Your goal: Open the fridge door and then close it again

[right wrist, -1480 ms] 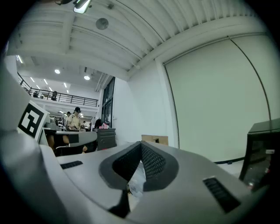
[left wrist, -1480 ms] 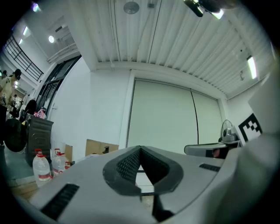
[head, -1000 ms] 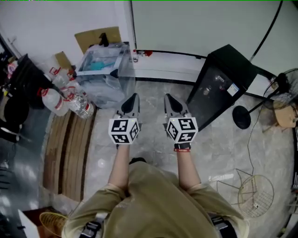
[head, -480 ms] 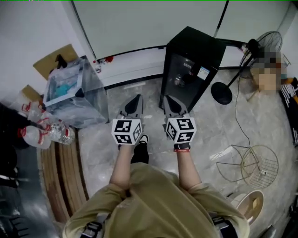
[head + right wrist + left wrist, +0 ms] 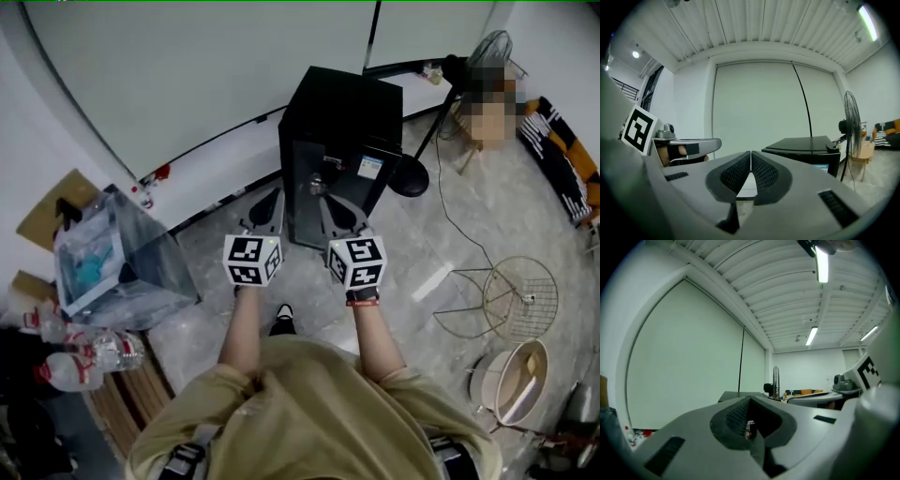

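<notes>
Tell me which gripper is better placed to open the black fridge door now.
Probably the right gripper: in the head view it lies before the fridge door, near its metal fitting. The left gripper lies just off the left edge. Both are shut.

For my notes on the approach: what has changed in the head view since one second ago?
The view swung onto the black fridge, which went from the right to the centre, ahead of the left gripper and right gripper. The clear bin slid to the lower left. Unchanged: both grippers shut, empty, side by side; fridge door closed.
</notes>
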